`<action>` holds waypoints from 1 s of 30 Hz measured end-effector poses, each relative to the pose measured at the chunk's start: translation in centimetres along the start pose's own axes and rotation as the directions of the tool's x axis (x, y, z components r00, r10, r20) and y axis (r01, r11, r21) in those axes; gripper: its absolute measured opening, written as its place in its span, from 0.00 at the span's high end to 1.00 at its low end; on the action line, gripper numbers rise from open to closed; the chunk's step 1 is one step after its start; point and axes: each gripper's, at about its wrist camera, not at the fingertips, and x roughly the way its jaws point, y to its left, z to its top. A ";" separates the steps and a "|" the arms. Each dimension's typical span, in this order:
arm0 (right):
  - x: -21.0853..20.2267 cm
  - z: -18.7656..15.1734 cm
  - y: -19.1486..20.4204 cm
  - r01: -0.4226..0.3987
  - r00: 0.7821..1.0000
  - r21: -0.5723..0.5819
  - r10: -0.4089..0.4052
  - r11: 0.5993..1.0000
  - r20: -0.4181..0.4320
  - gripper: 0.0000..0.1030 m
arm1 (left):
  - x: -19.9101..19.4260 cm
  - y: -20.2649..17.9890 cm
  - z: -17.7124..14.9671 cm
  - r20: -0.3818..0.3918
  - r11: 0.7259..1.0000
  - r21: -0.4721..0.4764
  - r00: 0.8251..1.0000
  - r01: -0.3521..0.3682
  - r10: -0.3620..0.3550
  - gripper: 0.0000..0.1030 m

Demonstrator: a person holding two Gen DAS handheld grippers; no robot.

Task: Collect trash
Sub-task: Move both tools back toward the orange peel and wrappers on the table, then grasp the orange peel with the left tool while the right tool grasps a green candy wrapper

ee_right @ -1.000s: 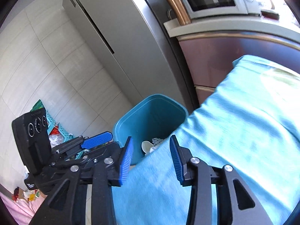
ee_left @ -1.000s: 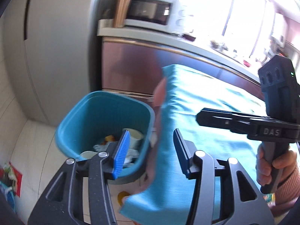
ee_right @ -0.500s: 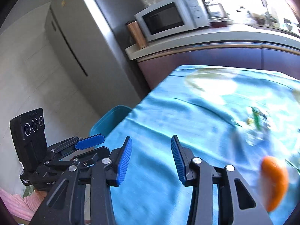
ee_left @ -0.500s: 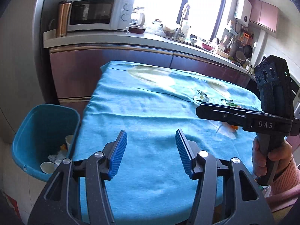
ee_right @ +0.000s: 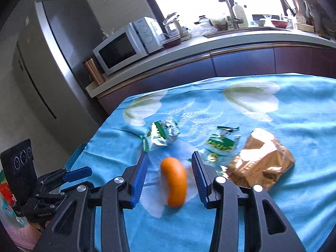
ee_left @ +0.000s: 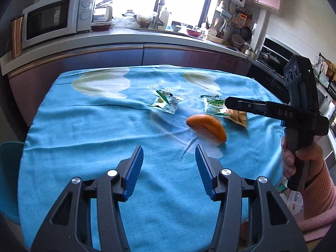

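Both claws tilt down over the table [ee_left: 84, 126]. The right claw [ee_right: 169, 163], apart, frames the orange peel [ee_right: 174, 180] at twelve o'clock; the left claw [ee_left: 169, 157] is apart, empty.

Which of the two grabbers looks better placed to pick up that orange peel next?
Probably the right gripper: in its own view the orange peel lies straight ahead between its open fingers. The left gripper is open too, but the peel sits farther ahead, off to its right.

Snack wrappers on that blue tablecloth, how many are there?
3: a green-and-silver wrapper towards the microwave side, a green wrapper in the middle, and a brown crinkly bag beside it. More may lie out of view.
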 end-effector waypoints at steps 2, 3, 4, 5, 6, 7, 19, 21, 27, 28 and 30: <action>-0.4 0.2 -1.4 0.020 1.000 0.020 -0.021 1.000 0.011 0.60 | 1.0 -0.8 0.5 -0.014 1.000 0.019 1.000 0.008 -0.008 0.53; -0.5 0.2 -2.0 0.028 1.000 0.028 -0.028 0.999 0.014 0.60 | 1.5 -1.3 0.8 -0.021 1.000 0.027 1.000 0.008 -0.008 0.53; -0.4 0.3 -2.4 0.032 0.999 0.032 -0.032 0.999 0.014 0.60 | 2.0 -1.7 1.0 -0.026 0.999 0.035 1.000 0.012 -0.011 0.53; -0.3 0.4 -2.8 0.035 0.999 0.037 -0.036 0.999 0.013 0.60 | 2.4 -2.1 1.2 -0.030 0.999 0.043 0.999 0.017 -0.016 0.53; -0.1 0.4 -3.2 0.040 0.999 0.042 -0.041 0.998 0.011 0.60 | 2.9 -2.2 1.5 -0.036 0.999 0.045 0.999 0.019 -0.018 0.53; 0.1 0.5 -3.5 0.042 0.999 0.046 -0.042 0.998 0.008 0.60 | 3.4 -2.3 1.8 -0.044 0.999 0.043 0.999 0.024 -0.022 0.53; 2.3 1.4 -6.2 0.040 0.998 0.085 -0.036 0.996 -0.042 0.60 | 7.3 -3.8 3.9 -0.098 0.997 0.009 0.992 0.079 -0.078 0.53; 2.7 1.5 -6.3 0.040 0.998 0.086 -0.036 0.995 -0.052 0.60 | 7.9 -4.2 4.0 -0.107 0.997 0.013 0.991 0.082 -0.080 0.53; 3.5 1.5 -6.5 0.032 0.997 0.083 -0.026 0.996 -0.075 0.60 | 9.9 -4.5 4.4 -0.143 0.998 0.010 0.987 0.069 -0.066 0.47; 3.6 1.5 -6.6 0.032 0.997 0.082 -0.026 0.996 -0.076 0.60 | 10.3 -4.5 4.5 -0.150 0.998 0.006 0.987 0.065 -0.064 0.47; 3.7 1.5 -6.6 0.026 0.997 0.085 -0.020 0.996 -0.077 0.62 | 10.7 -4.5 4.6 -0.153 0.997 0.001 0.985 0.077 -0.076 0.46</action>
